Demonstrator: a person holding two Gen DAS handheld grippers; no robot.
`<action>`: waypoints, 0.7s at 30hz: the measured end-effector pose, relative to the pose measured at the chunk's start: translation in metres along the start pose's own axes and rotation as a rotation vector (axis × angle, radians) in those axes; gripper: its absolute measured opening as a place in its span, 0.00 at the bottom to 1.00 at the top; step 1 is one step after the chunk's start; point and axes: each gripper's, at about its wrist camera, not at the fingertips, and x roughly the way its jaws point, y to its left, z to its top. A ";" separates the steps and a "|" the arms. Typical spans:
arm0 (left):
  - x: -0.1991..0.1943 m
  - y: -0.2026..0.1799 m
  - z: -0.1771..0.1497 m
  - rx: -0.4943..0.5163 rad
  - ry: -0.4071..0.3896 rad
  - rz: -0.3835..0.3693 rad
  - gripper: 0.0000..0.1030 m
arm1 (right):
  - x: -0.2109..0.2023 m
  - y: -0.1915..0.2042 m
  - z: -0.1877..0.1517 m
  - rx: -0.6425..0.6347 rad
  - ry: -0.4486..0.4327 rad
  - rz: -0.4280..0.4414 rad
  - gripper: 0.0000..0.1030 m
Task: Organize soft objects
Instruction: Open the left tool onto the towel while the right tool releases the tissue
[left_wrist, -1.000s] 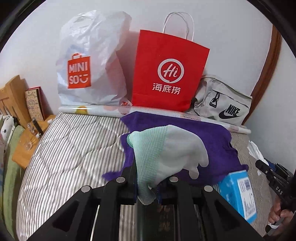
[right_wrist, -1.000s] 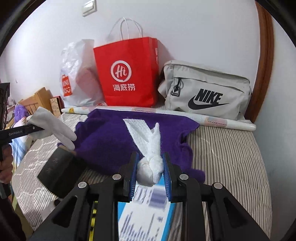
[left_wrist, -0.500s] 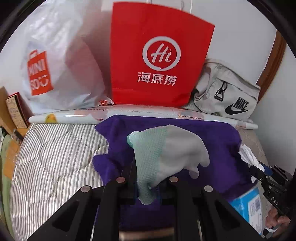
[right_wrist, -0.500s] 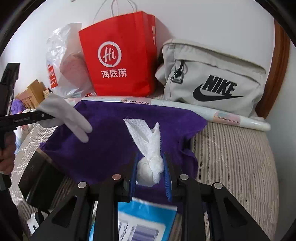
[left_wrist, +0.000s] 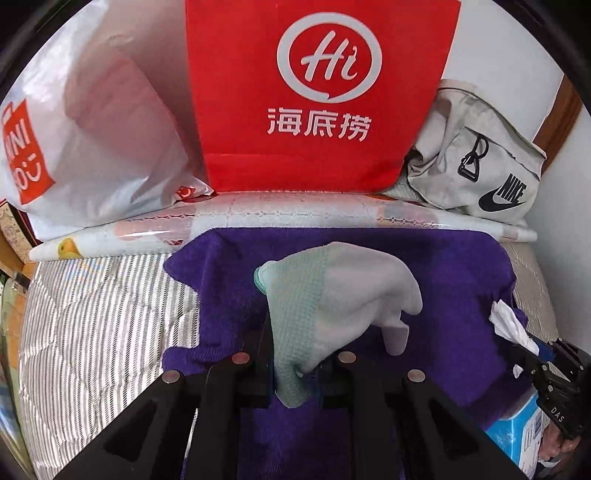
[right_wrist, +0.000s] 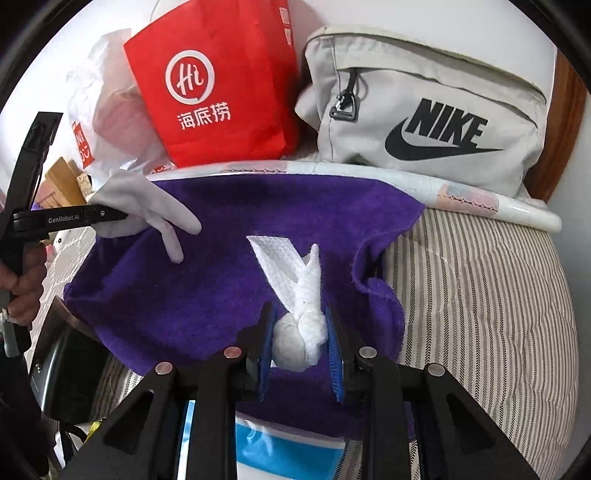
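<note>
A purple towel (left_wrist: 436, 280) lies spread over a striped quilt (left_wrist: 92, 314) on a bed, and everything here is placed relative to that towel. Above its near edge, the left gripper (left_wrist: 295, 363) has its jaws pressed nearly together, pinching the cuff of a grey-and-green knit glove (left_wrist: 332, 295); the glove's fingers droop over the middle of the towel. Towards the towel's right side, the right gripper (right_wrist: 300, 341) pinches a knotted white cloth bundle (right_wrist: 301, 325) between its blue pads (right_wrist: 264, 350), with the bundle's loose tails pointing across the towel (whether the bundle rests on the fabric or hangs just above it cannot be told). Just behind the towel's far edge lies a rolled printed sheet (left_wrist: 295, 212). Behind that roll, against the wall, stand a white plastic shopping bag (left_wrist: 96, 129), a red paper bag (left_wrist: 317, 92) and a grey fabric bag (right_wrist: 424, 107). A blue-and-white box (right_wrist: 280, 454) peeks out from under the towel's near edge. A person's hand (right_wrist: 24, 280) grips the left gripper's handle, off the towel's left side.
</note>
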 end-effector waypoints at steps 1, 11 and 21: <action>0.003 0.000 0.000 -0.002 0.010 -0.006 0.14 | 0.001 0.001 0.000 -0.002 0.005 0.002 0.25; 0.016 0.003 0.000 0.002 0.056 -0.032 0.42 | 0.002 0.003 0.000 -0.023 0.010 -0.001 0.48; -0.010 -0.002 -0.010 0.020 0.020 0.023 0.59 | -0.018 0.008 0.000 -0.042 -0.074 -0.045 0.74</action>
